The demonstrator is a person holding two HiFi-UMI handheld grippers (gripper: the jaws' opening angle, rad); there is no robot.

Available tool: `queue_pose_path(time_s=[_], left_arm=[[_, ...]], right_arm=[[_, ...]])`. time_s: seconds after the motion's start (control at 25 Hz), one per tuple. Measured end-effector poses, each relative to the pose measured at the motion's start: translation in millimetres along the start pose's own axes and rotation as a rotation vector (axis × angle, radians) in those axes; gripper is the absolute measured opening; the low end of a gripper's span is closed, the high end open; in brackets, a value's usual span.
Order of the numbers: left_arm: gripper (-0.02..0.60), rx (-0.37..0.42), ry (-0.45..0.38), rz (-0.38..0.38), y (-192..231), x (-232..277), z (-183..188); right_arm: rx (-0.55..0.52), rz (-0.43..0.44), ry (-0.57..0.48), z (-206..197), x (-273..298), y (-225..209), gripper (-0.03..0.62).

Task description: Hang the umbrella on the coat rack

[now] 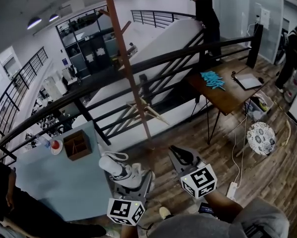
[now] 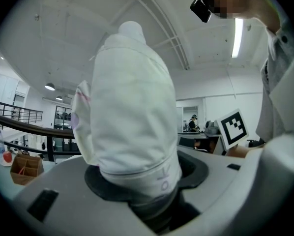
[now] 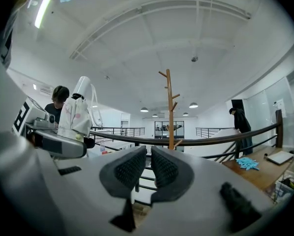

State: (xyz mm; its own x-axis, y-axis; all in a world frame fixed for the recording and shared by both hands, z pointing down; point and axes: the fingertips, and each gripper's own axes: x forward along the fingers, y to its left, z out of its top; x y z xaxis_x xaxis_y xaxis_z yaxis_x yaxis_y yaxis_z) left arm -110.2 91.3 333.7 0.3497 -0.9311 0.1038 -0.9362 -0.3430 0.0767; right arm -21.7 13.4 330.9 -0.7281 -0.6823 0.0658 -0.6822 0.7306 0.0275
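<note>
**A:** Where's the umbrella (image 2: pixel 132 112)?

**B:** Folded, white, standing upright in the left gripper (image 1: pixel 130 176). The jaws are spread wide and clamped on its lower end. The right gripper (image 3: pixel 143 168) is all but closed, with nothing in it.

**A:** And the coat rack (image 1: pixel 122 58)?

**B:** At 12 o'clock from both grippers, well apart, beside the railing (image 1: pixel 153 63). This looks like the carrying step; the hanging isn't begun.

**A:** Next?

**B:** Probably close in on the rack, raise the umbrella and catch it on one of the upper pegs.
</note>
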Motion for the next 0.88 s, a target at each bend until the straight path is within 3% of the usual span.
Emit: queue_pose_path(time_s=[0.88], left_arm=[[0.244,0.031,-0.037,-0.032,56.0,10.1,21.9]], right_arm=[[-0.035,0.011,-0.035,22.1,64.0,24.1,0.046]])
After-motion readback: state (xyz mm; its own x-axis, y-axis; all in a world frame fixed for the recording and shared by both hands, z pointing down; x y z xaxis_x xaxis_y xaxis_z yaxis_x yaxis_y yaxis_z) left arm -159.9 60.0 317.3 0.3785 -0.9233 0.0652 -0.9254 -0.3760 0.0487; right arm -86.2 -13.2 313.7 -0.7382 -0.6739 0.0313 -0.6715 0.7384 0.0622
